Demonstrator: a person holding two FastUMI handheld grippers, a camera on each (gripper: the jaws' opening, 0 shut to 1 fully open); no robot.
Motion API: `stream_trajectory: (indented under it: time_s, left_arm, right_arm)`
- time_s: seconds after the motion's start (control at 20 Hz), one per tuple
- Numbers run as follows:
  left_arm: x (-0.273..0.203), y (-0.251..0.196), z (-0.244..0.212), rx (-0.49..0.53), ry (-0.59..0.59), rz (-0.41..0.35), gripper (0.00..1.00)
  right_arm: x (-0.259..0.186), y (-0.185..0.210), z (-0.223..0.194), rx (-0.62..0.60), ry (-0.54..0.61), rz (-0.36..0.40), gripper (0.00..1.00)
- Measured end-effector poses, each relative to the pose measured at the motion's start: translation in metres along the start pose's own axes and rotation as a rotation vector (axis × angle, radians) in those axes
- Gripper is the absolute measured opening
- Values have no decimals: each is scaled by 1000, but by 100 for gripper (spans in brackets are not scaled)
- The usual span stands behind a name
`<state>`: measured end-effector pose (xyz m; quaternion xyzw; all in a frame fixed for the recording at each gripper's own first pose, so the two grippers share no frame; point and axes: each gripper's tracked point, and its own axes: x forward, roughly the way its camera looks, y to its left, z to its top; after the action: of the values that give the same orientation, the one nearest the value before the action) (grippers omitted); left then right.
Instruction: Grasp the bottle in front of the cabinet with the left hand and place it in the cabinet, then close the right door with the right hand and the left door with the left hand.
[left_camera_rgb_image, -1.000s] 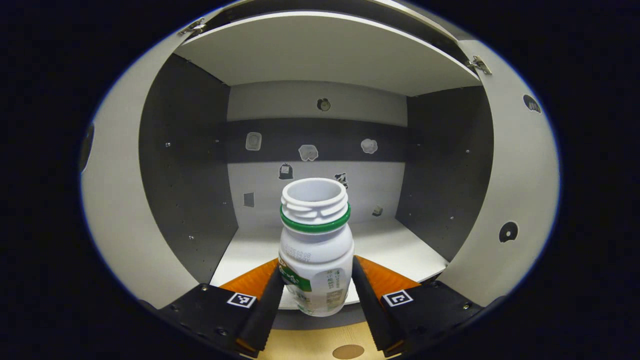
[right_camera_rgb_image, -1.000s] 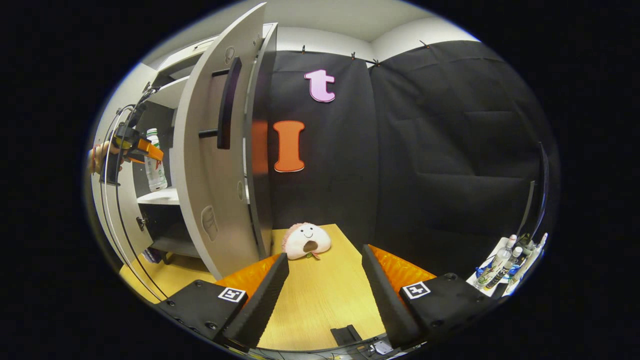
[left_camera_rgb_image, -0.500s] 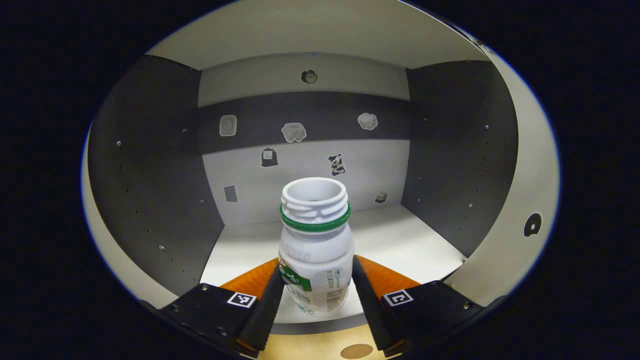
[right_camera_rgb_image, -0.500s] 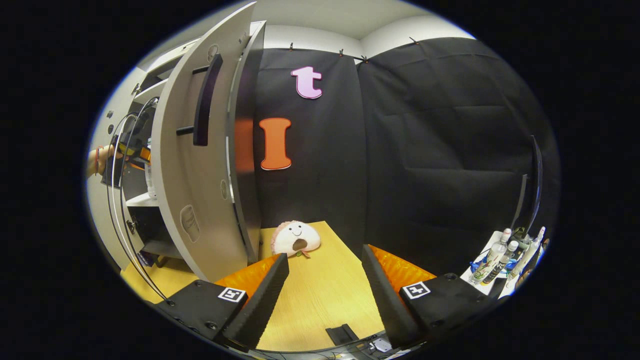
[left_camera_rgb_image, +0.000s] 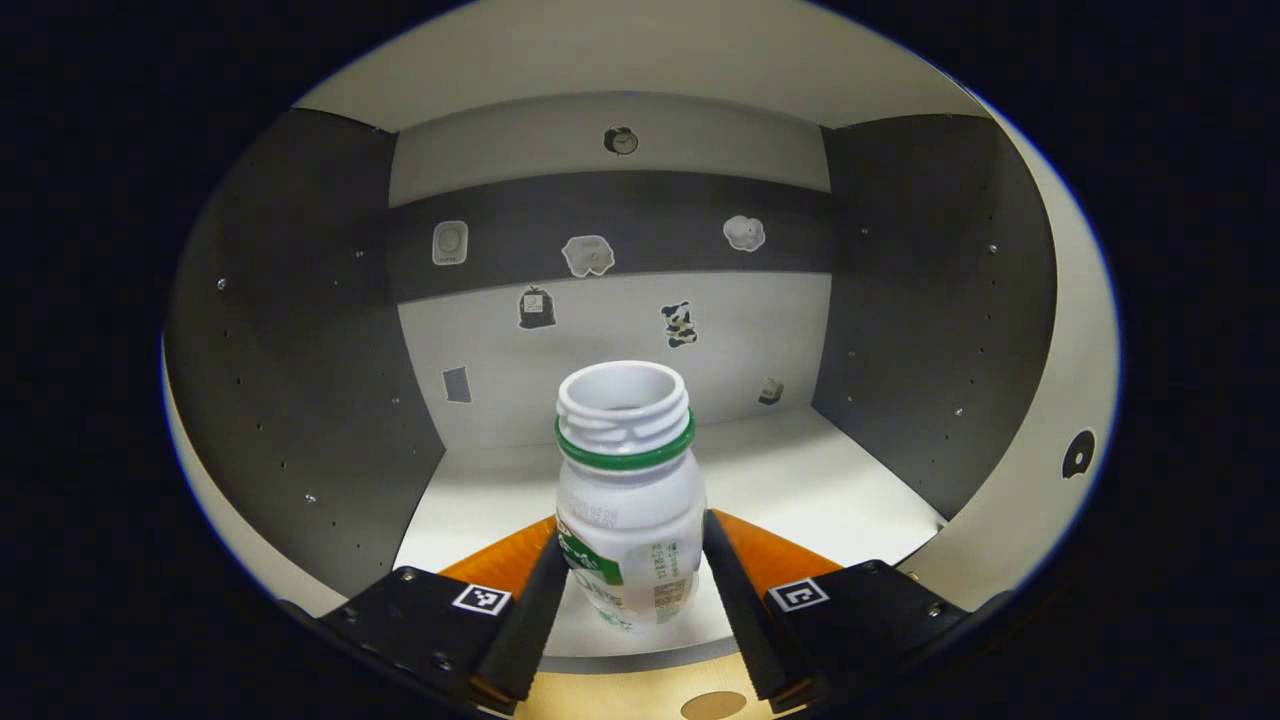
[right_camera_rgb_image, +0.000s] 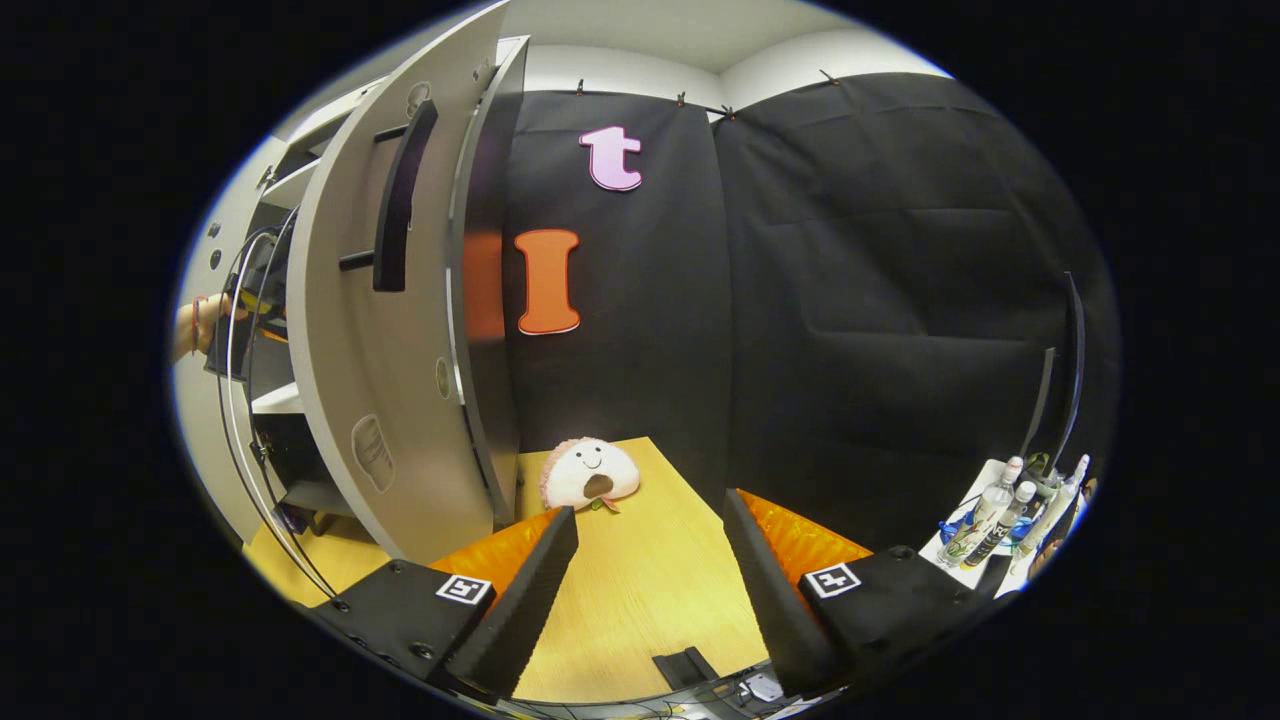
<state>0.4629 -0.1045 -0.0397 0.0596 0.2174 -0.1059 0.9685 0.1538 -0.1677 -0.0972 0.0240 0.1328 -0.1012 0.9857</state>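
While it hangs over the cabinet shelf (left_camera_rgb_image: 800, 490), the left hand-held gripper (left_camera_rgb_image: 628, 590) clamps the bottle (left_camera_rgb_image: 628, 500) (upright, uncapped) between both fingers.

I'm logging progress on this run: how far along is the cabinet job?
Done: the left claw has grasped the bottle and brought it into the cabinet. In hand: the bottle is clamped between both fingers above the shelf, not yet released. Left: set it down, then shut both doors; the right door stands open, and the right claw is open and idle over the table.
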Motion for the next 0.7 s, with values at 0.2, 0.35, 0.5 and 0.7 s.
stream_trajectory:
  time_s: [0.2,0.35,0.5,0.7]
  left_arm:
    - [-5,1,3,6,-9,8,91]
    - [-15,5,8,1,-29,30,95]
    - [-31,6,13,0,-54,32,96]
    - [-58,8,24,-21,-122,45,96]
  right_arm:
    - [-1,5,7,-1,3,8,98]
    - [-2,9,14,-6,-2,11,98]
    - [-6,12,18,-14,-8,18,98]
    - [-6,14,21,-26,-25,25,98]
